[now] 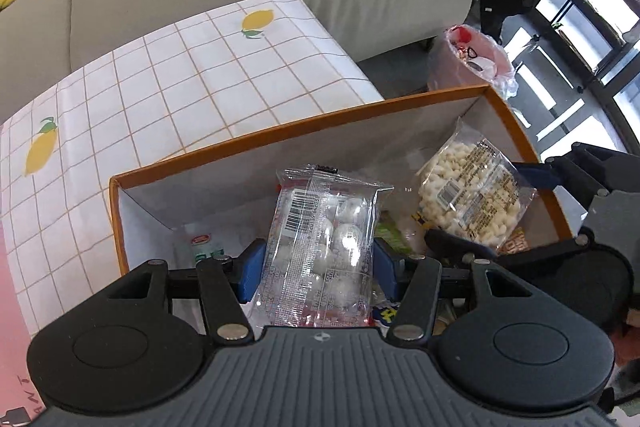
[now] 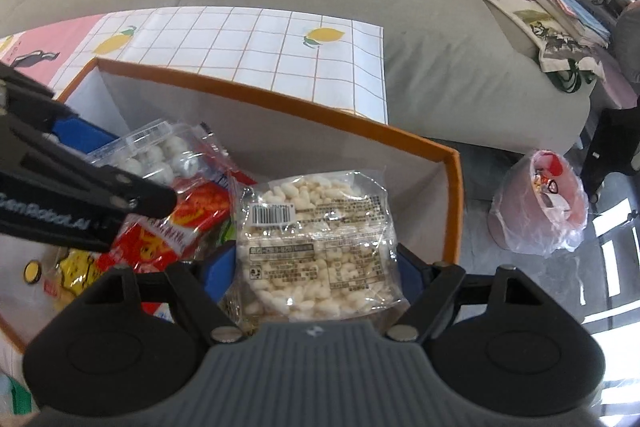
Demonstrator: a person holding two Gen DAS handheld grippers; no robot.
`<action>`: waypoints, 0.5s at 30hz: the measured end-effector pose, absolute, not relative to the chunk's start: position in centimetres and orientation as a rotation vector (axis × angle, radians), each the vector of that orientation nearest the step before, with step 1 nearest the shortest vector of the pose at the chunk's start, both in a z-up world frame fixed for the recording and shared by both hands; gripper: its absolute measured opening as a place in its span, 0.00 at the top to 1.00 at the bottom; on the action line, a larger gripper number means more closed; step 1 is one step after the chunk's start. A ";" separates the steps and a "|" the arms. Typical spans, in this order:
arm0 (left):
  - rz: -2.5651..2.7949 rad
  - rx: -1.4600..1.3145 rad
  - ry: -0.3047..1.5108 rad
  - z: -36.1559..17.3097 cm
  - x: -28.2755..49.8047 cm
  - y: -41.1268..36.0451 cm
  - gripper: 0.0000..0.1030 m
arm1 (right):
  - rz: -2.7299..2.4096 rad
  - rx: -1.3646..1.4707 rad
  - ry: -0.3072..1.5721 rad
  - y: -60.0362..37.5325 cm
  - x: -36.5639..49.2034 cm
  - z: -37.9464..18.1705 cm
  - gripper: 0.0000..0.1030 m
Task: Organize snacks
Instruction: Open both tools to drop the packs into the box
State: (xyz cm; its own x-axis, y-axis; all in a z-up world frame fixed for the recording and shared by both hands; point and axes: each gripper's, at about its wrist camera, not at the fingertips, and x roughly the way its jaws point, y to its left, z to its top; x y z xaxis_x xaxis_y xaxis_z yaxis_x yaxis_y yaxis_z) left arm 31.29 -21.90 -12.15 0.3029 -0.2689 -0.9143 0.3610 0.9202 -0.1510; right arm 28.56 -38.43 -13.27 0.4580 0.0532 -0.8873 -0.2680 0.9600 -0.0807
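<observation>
Two clear plastic snack packets held above the orange-rimmed white box (image 1: 248,143). Left gripper (image 1: 316,267) pinching the packet of white balls (image 1: 320,247). Right gripper (image 2: 316,267) clamping the puffed-rice packet (image 2: 316,239).

The right gripper (image 2: 316,259) clamps a clear bag of puffed rice snacks (image 2: 316,243) between its blue pads, above the orange-rimmed box (image 2: 452,203). To its left, the left gripper (image 2: 108,163) grips a packet of white round candies (image 2: 160,155), with red snack packets (image 2: 180,227) lying beneath
</observation>
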 end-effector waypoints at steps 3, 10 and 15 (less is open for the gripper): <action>-0.421 0.098 1.200 -12.5 31.2 -21.7 0.38 | 0.187 -0.184 1.093 -38.7 29.2 -14.0 0.23; -0.430 0.106 1.224 -13.3 31.2 -21.8 0.38 | 0.172 -0.141 1.085 -39.0 29.3 -14.1 0.18; -0.443 0.101 1.227 -13.2 30.9 -21.6 0.38 | 0.158 -0.148 1.078 -39.0 28.8 -13.6 0.16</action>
